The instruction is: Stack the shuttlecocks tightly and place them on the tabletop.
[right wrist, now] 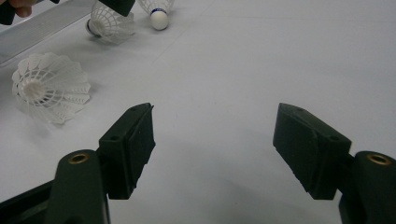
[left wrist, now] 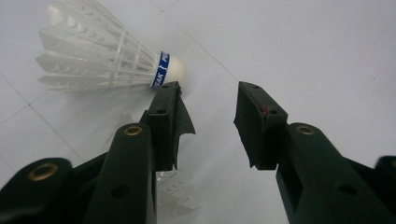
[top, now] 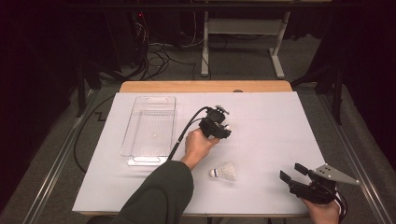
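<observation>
Shuttlecocks are the work here, and the clear plastic bin (top: pixel 152 130) at the left of the white table (top: pixel 280 126) looks like their goal. Beside it the left gripper (top: pixel 223 132) hangs with jaws parted and empty over a feathered shuttlecock (left wrist: pixel 109 58), likely lining up a pick; next it must settle its jaws around the cork. Another shuttlecock (top: pixel 224 172) lies nearer, and the right gripper (top: pixel 293 173) rests spread and empty at the right

White-covered table (top: pixel 261 126), clear plastic tray (top: pixel 150 128) at left, feathered shuttlecock (top: pixel 224 172) lying near front.
</observation>
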Motion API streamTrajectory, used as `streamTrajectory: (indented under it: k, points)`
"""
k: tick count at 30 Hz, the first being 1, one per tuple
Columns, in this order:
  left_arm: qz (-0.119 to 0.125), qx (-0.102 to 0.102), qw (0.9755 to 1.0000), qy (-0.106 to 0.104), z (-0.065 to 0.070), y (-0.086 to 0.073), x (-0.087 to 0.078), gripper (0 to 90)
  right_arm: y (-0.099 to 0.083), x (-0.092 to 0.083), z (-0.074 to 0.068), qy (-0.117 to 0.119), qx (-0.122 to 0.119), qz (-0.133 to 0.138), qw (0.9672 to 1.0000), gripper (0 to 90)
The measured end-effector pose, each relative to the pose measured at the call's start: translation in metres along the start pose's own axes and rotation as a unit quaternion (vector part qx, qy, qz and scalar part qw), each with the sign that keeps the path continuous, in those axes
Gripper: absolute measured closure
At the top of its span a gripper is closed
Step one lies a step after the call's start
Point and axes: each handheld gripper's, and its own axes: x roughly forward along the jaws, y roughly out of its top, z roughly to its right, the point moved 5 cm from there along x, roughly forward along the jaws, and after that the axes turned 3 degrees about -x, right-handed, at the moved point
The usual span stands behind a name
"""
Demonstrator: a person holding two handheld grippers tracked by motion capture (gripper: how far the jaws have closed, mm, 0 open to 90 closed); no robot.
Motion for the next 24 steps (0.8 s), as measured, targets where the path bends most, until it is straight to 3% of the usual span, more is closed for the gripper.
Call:
streamTrajectory:
  k: [7, 24]
  points:
    - [-0.004, 0.003, 1.0, 0.001, 0.0, 0.0, 0.0, 60.3, 0.0, 0.0, 0.0, 0.0, 0.0, -0.001, 1.0, 29.5]
    - [0.012, 0.013, 0.9998, -0.008, 0.007, 0.0, -0.012, 57.4, 0.0, 0.001, -0.001, 0.001, -0.001, -0.002, 1.0, 29.5]
